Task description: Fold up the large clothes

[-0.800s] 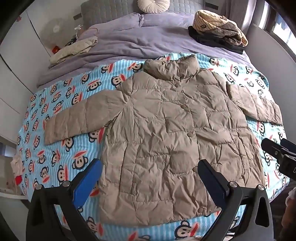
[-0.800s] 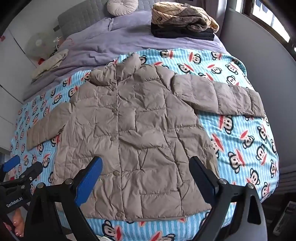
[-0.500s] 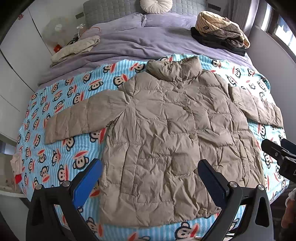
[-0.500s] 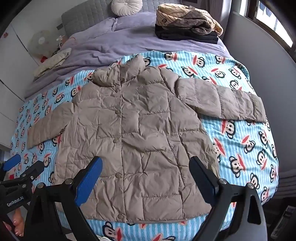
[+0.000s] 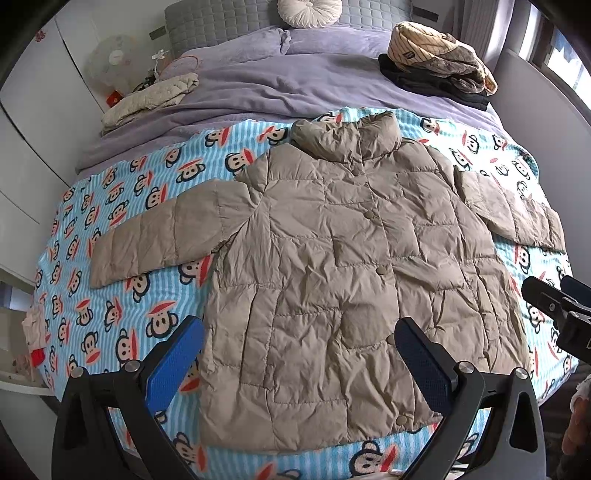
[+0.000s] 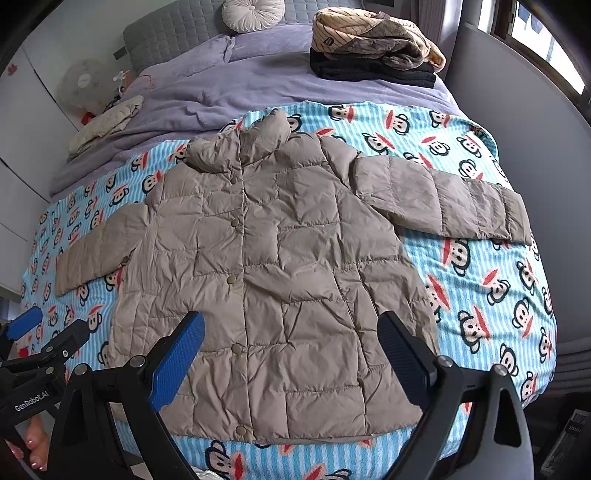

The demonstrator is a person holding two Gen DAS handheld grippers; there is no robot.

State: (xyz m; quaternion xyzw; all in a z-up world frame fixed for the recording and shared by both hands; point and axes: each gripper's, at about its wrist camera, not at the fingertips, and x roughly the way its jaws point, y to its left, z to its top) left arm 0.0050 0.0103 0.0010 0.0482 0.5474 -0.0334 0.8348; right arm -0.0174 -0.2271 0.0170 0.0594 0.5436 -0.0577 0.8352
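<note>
**Jacket flat on the monkey-print sheet, both tongs wide and empty**

Left wrist view. One tan puffer jacket point(image 5: 354, 280) spread front-up in the middle of the monkey-print sheet point(image 5: 122, 229), collar toward the headboard, two sleeves out to the sides, five snap buttons counted down the front. Beyond the jacket's collar: one purple duvet point(image 5: 280, 85), one round cushion point(image 5: 309, 11). Beyond the collar and to the right: one pile of folded clothes point(image 5: 439, 66). Beyond the collar and to the left: one cream garment point(image 5: 147, 101), with one fan point(image 5: 114, 61) behind it. Left gripper point(image 5: 299, 358) over the jacket's hem, two blue pads spread wide, nothing between them, not touching the fabric as far as can be told. Right gripper point(image 5: 554, 299) just off the jacket's right edge, only partly in frame.

Right wrist view. Same single jacket point(image 6: 273, 280) on the sheet point(image 6: 480, 280), five buttons again, right sleeve lying across toward the sheet's edge. Past the collar: duvet point(image 6: 229, 85), cushion point(image 6: 251, 13), clothes pile point(image 6: 373, 48), cream garment point(image 6: 107, 123), fan point(image 6: 83, 85). Right gripper point(image 6: 291, 354) above the hem, pads wide apart, holding nothing. Left gripper point(image 6: 48, 330) off the jacket's left hem corner, also spread.
</note>
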